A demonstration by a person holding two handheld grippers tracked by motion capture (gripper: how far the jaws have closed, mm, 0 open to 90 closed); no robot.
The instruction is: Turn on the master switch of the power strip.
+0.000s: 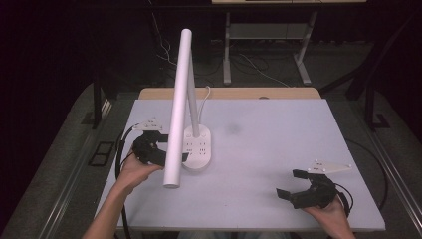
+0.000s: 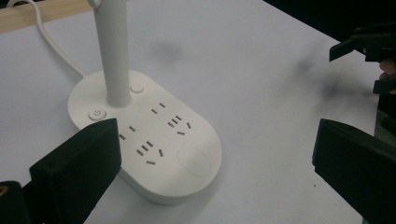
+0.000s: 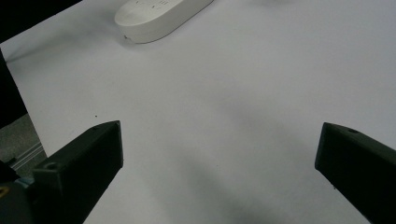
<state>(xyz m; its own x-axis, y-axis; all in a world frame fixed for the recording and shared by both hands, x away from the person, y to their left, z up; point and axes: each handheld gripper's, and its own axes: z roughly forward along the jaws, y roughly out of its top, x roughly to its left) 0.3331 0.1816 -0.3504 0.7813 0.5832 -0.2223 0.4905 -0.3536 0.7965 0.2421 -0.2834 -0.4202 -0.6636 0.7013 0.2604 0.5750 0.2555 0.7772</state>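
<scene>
White lamp, one: oval socket base left of centre on the grey table, two round buttons by the stem, cord running to the far edge. Its long tube head overhangs and partly hides the left gripper (jaws spread, just beside the base). Right gripper, released, well apart, near the front edge.
</scene>
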